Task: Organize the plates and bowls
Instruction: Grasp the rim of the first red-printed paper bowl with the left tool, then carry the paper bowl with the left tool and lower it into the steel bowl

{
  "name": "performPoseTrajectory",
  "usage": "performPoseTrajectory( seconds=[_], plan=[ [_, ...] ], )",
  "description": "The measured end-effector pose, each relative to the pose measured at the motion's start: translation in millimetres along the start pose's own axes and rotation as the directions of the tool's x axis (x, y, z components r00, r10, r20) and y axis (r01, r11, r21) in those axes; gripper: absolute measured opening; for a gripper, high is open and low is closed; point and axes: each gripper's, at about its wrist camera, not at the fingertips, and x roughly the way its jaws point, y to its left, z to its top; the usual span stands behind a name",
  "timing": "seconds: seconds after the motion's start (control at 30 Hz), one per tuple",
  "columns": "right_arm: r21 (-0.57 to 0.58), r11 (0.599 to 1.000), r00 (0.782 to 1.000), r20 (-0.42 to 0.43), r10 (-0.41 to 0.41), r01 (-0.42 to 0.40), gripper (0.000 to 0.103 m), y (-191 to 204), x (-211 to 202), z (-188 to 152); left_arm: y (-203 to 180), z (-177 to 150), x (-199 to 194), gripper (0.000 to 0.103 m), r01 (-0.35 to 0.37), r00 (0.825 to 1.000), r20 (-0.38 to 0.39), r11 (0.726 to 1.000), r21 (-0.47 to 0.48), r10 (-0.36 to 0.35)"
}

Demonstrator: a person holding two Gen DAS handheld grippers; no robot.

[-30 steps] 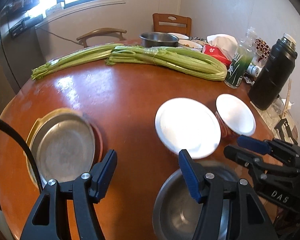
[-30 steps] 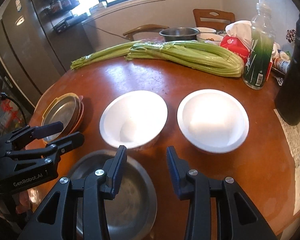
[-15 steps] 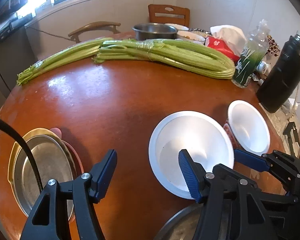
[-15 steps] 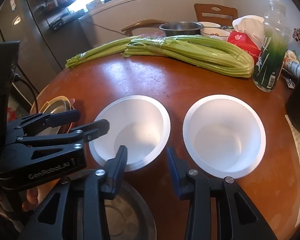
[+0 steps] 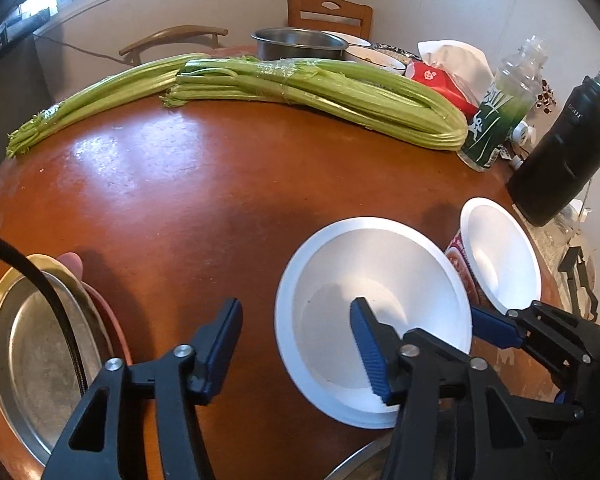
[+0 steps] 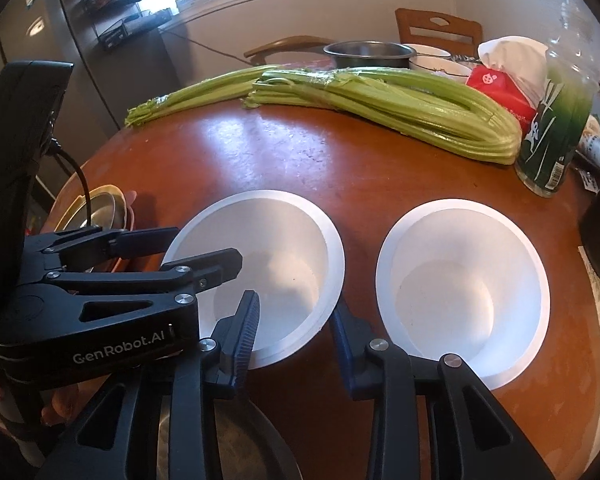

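Two white bowls stand side by side on the round brown table. My left gripper is open and straddles the left rim of the left bowl, its right finger over the bowl's inside. My right gripper is open and straddles the near right rim of that same bowl, one finger inside, one outside. The right bowl sits free; it shows in the left wrist view too. A stack of metal plates lies at the table's left edge. A steel bowl sits at the near edge under the grippers.
Two celery bunches lie across the far half of the table. A green bottle, black thermos, red tissue pack and steel pot stand at the far right. Chairs stand behind.
Both grippers have moved forward and down to the left white bowl and now straddle its rim on opposite sides. The bowls and plates have not moved.
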Motion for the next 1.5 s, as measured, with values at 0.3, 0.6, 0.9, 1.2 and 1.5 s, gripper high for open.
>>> performPoseTrajectory(
  seconds=[0.3, 0.6, 0.9, 1.2, 1.5],
  plan=[
    [-0.013, 1.000, 1.000, 0.015, 0.008, -0.008, 0.033, 7.5, -4.1, 3.8, -2.8, -0.1, -10.9, 0.039, 0.016, 1.000, 0.026, 1.000, 0.003, -0.017],
    [-0.035, 0.999, 0.997, 0.075, 0.009, -0.007, 0.034, 18.6, -29.5, 7.1, -6.2, 1.2, -41.1, 0.040, 0.015, 0.997, 0.080, 1.000, 0.009, -0.015],
    [-0.065, 0.998, 0.992, 0.127, 0.015, -0.007, 0.034, 30.7, -59.0, 1.4, -11.3, -8.0, -72.1, 0.040, 0.008, 0.992, 0.125, 1.000, 0.017, -0.010],
    [-0.094, 0.996, 0.986, 0.164, 0.020, -0.004, 0.035, 42.0, -92.0, -12.7, -21.1, -25.7, -101.0, 0.040, 0.007, 0.988, 0.152, 1.000, 0.030, -0.012],
    [-0.116, 0.993, 0.988, 0.146, 0.042, -0.025, 0.035, 44.4, -109.1, -40.0, -28.7, -53.7, -110.2, 0.040, 0.017, 0.992, 0.123, 0.999, 0.035, -0.021]
  ],
)
